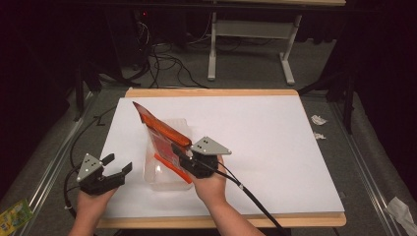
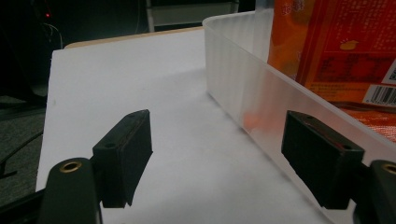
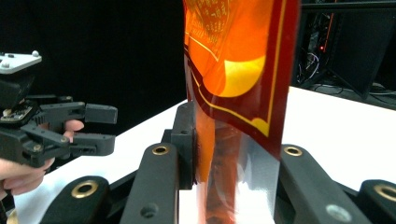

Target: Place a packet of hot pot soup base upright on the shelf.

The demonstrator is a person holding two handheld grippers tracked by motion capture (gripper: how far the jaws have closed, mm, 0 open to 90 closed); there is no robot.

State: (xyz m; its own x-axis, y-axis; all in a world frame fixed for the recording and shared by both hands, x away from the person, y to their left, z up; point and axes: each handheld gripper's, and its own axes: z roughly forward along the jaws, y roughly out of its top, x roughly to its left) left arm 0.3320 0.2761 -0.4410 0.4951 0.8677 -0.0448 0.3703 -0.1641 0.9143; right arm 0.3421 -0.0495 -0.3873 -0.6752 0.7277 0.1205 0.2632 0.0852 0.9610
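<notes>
So my right claw (image 1: 183, 158) is clamped on the orange packet (image 1: 164, 137), half inside the clear tub (image 1: 151, 176) on the counter (image 1: 275, 142) — seating it remains; left claw (image 1: 117, 169) gapes apart, idle

Table (image 1: 314, 147): white top, wood edging front and back.
Clear plastic bin (image 1: 153, 169) sits directly on it, left of centre near the front edge; rest of the surface bare.
</notes>
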